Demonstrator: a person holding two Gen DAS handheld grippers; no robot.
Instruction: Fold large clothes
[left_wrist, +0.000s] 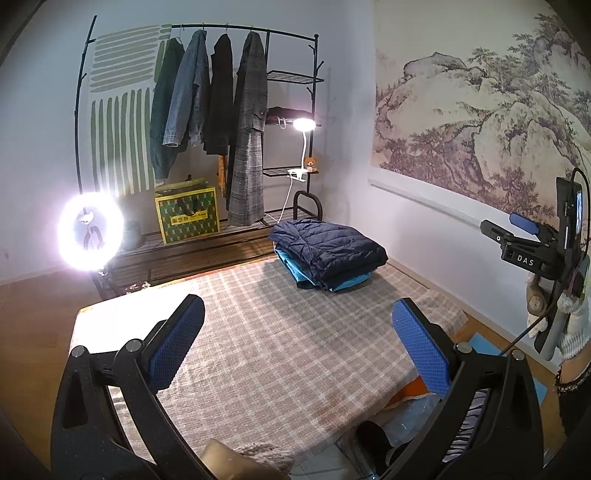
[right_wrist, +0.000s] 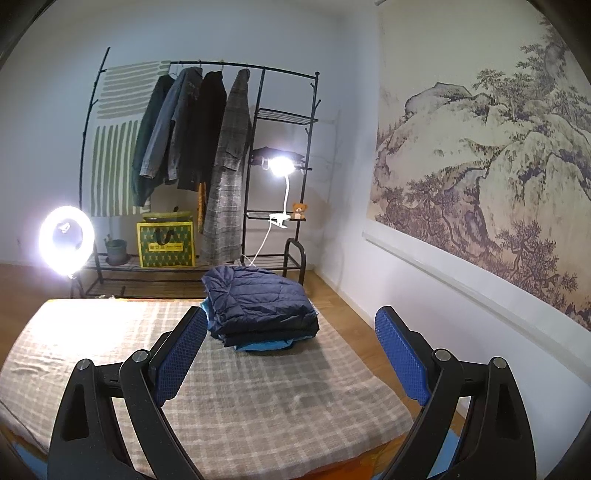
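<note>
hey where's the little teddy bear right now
The teddy bear sits on a low shelf at the right end of the clothes rack, beside the clip lamp, behind the folded navy jacket.

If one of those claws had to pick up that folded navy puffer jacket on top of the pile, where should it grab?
Probably the thick folded edge of the navy puffer jacket facing the claws, coming in low from the near side. The layers stack up there, giving the open right claw something to pinch, while the top is broad and flat.
</note>
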